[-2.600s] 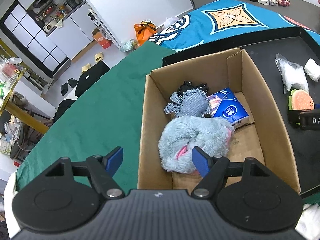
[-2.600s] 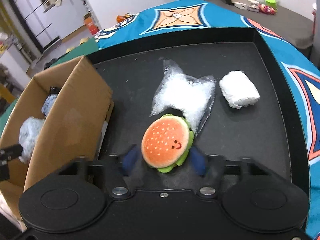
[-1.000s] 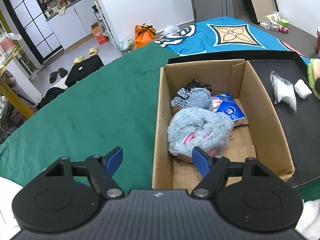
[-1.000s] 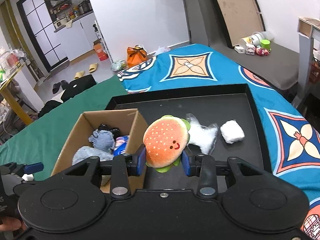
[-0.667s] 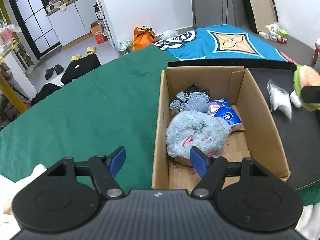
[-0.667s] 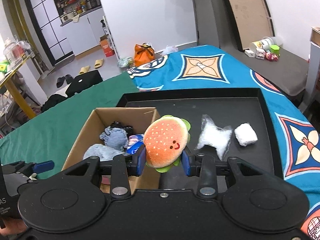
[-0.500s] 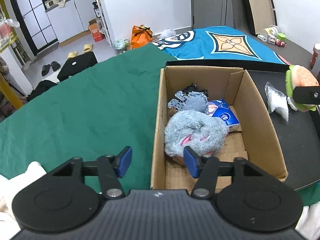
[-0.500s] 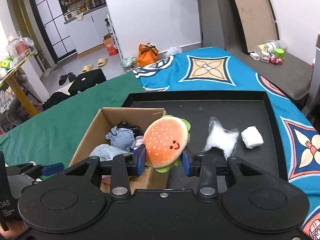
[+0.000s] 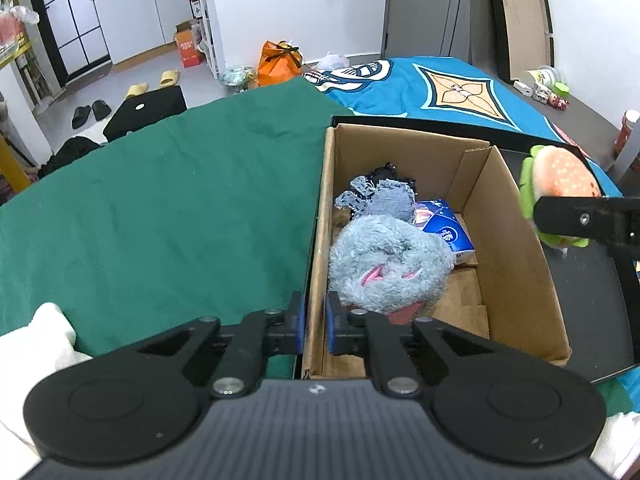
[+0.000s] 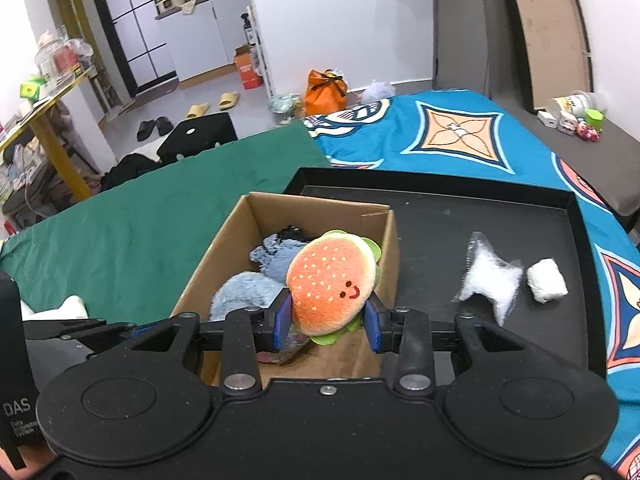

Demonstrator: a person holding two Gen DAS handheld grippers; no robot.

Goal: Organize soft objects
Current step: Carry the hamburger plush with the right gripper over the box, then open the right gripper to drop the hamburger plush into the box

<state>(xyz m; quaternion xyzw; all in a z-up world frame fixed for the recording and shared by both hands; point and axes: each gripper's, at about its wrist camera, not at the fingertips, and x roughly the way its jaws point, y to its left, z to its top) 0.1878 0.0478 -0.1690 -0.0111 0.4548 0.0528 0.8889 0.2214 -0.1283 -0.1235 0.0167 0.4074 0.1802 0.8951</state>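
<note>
Transfer stage of sorting the soft items: the right gripper (image 10: 326, 322) carried the burger plush (image 10: 331, 286) over the open cardboard box (image 10: 390, 240), and the step in hand was judged to be the drop into it. The next move would call for lowering the plush inside the box walls, over the free cardboard floor at about 5 o'clock of the grey fluffy toy (image 9: 390, 266), and only then parting the fingers.

Right gripper: fingers part-closed, the blue pads (image 10: 283, 318) pressed against both flanks of the plush, which sat upright with its stitched face toward the camera. In the left wrist view the same plush (image 9: 558, 182) hung at 3 o'clock, above the right wall of the box, not yet below the rim.

Left gripper (image 9: 314, 320): fingers drawn nearly together across the left wall of the box (image 9: 316, 248) near its close corner, one pad outside and one inside; whether the pads actually pinched the cardboard could not be told, though a steadying hold was the likely purpose.

Box contents: the grey fluffy toy at centre, a denim piece (image 9: 380, 200) at 12 o'clock of it, a blue tissue pack (image 9: 446, 228) at 2 o'clock.

Still on the black tray (image 10: 576, 240), at 3 o'clock of the box: a clear plastic bag (image 10: 490, 278) and, just beside it, a white bundle (image 10: 546, 280), both apparently awaiting their turn
</note>
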